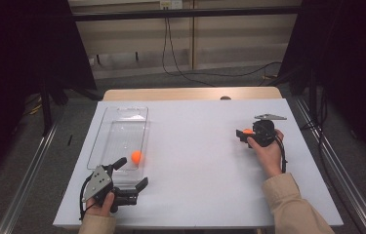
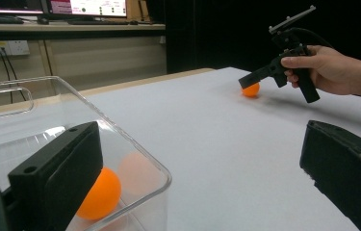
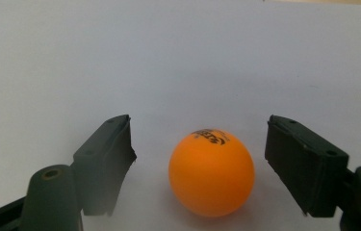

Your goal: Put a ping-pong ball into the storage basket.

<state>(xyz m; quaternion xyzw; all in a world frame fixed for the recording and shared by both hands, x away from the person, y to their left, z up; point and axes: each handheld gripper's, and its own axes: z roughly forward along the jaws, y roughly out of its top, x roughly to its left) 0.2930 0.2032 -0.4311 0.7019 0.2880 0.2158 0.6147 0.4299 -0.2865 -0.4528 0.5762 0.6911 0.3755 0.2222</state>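
Observation:
An orange ball (image 3: pixel 212 171) with dark print rests on the white table between the jaws of my right gripper (image 3: pixel 199 130); a gap shows on each side, so the pads do not touch it. From above, this ball (image 1: pixel 247 131) lies at the right gripper (image 1: pixel 243 134), right of centre. A second orange ball (image 1: pixel 136 156) lies in the near end of a clear plastic tray (image 1: pixel 122 109). My left gripper (image 1: pixel 133 171) stands open at that tray's near corner, one jaw by the ball (image 2: pixel 100 192), the other outside the tray (image 2: pixel 120 132).
The white table top (image 1: pixel 195 161) stretches between the two hands. The person's right hand and sleeve (image 1: pixel 293 204) come in from the bottom right. Past the table's far wooden edge (image 1: pixel 190 93) cables lie on the floor, with dark curtains at both sides.

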